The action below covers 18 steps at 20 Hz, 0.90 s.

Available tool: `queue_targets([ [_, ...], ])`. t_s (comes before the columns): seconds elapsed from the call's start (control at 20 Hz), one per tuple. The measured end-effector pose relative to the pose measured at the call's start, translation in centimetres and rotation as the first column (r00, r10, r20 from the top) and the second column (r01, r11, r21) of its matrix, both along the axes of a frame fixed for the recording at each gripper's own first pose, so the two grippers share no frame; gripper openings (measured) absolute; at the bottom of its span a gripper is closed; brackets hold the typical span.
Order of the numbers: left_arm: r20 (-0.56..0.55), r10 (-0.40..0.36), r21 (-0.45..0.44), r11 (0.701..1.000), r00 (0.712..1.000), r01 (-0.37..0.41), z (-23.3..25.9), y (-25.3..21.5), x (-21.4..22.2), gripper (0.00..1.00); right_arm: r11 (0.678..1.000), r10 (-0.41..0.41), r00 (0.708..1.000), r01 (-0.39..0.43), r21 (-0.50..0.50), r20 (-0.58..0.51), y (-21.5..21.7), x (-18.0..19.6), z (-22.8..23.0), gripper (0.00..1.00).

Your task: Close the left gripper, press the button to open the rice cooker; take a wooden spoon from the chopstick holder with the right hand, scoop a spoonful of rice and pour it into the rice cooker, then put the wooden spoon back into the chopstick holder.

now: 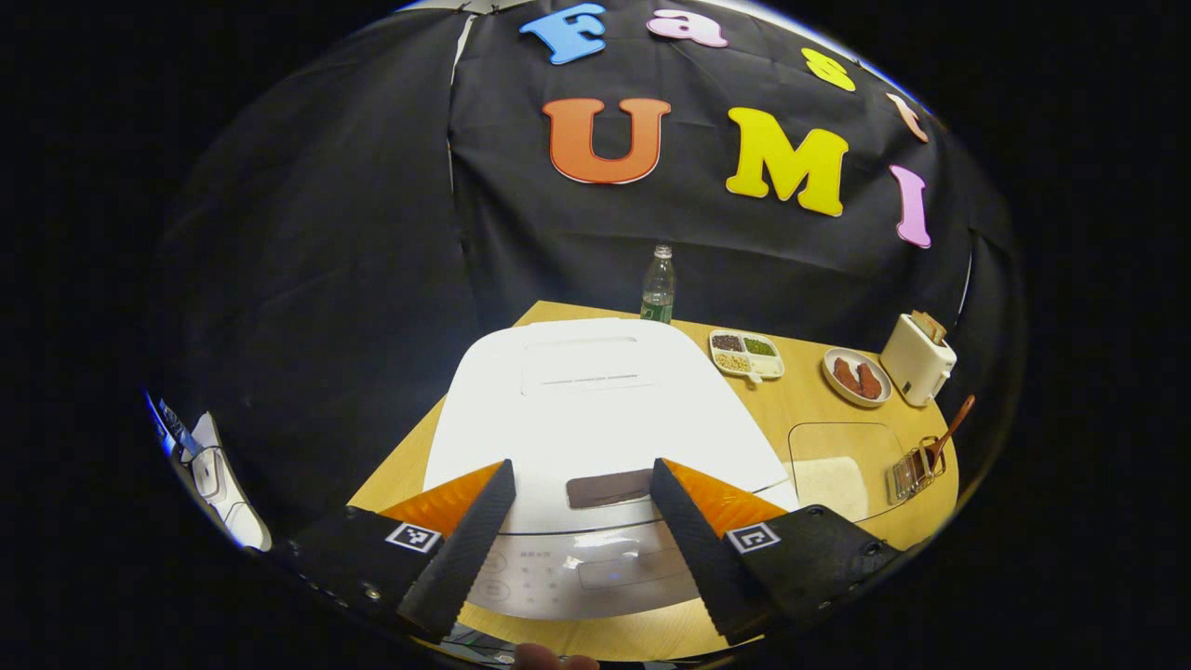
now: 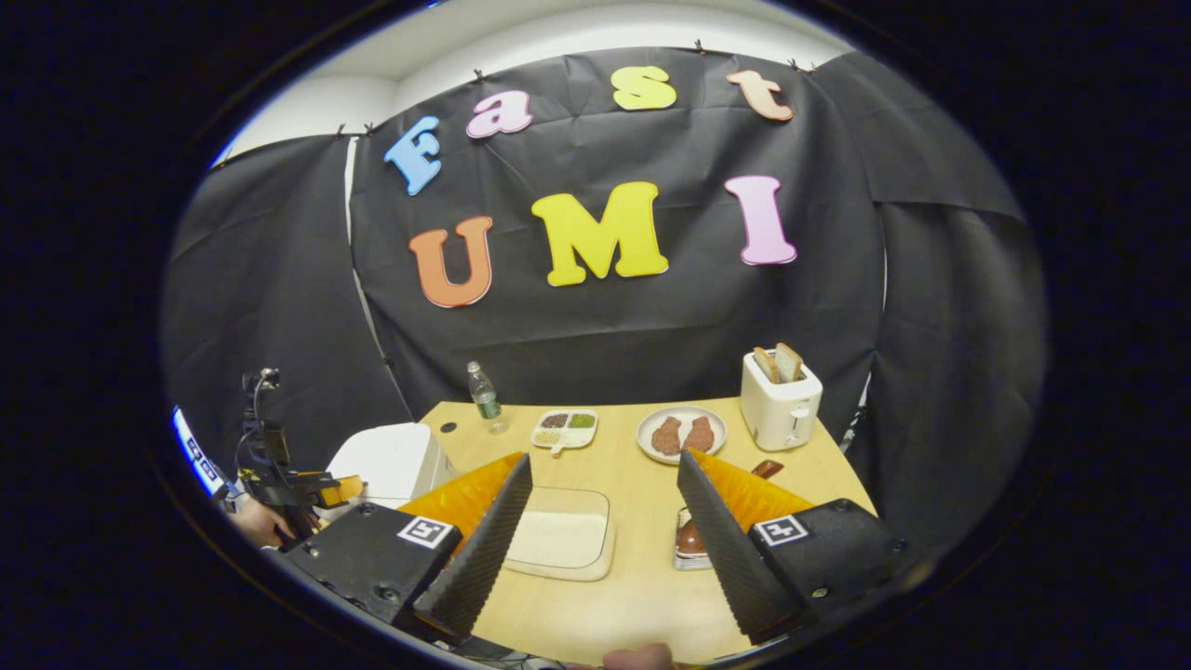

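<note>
The white rice cooker (image 1: 595, 400) stands with its lid down right in front of my left gripper (image 1: 582, 465), which is open; its fingers straddle the dark button (image 1: 609, 487) at the lid's front edge without touching it. In the right gripper view the cooker (image 2: 386, 461) is at the left. My right gripper (image 2: 605, 458) is open and holds nothing above the table. A clear tray of rice (image 2: 563, 540) lies between its fingers. The wooden spoon (image 2: 765, 468) sticks out of the chopstick holder (image 2: 693, 549), partly hidden behind the right finger. Both also appear in the left gripper view: spoon (image 1: 949, 433), holder (image 1: 916, 470).
Along the back of the wooden table (image 2: 642, 596) stand a water bottle (image 2: 484, 395), a divided dish of beans (image 2: 565, 428), a plate with two brown pieces (image 2: 682, 434) and a white toaster with bread (image 2: 780, 400). A hand (image 2: 251, 521) is at the far left.
</note>
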<state>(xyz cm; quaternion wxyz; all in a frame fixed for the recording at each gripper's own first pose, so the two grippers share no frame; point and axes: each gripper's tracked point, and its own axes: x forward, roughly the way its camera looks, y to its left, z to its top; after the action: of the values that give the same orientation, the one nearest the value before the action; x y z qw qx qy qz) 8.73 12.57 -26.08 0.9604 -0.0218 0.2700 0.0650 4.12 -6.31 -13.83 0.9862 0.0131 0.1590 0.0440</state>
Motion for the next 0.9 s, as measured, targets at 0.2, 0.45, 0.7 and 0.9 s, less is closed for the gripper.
queue_targets([
  [0.2, 0.094, -0.025, 0.041, 0.999, 0.995, 0.021, 3.1, -0.2, 0.2, 0.96, 1.0, 0.006, 1.0, -0.006, -0.012, 0.011, 0.6, -0.2, 0.3, 1.0],
  [0.45, 0.282, -0.066, 0.104, 0.994, 0.957, 0.038, 11.9, -1.1, -1.1, 0.96, 1.0, -0.013, 0.997, 0.015, -0.021, 0.081, 1.9, -0.5, 2.6, 1.0],
  [0.7, 0.433, -0.097, 0.098, 0.993, 0.896, 0.06, 20.3, -3.6, -4.9, 0.95, 0.999, -0.036, 0.986, 0.039, -0.018, 0.165, 4.3, -2.5, 4.9, 0.96],
  [0.9, 0.507, -0.103, 0.052, 0.995, 0.856, 0.089, 24.6, -5.3, -8.3, 0.95, 0.999, -0.045, 0.973, 0.049, -0.012, 0.227, 6.4, -4.8, 7.1, 0.96],
])
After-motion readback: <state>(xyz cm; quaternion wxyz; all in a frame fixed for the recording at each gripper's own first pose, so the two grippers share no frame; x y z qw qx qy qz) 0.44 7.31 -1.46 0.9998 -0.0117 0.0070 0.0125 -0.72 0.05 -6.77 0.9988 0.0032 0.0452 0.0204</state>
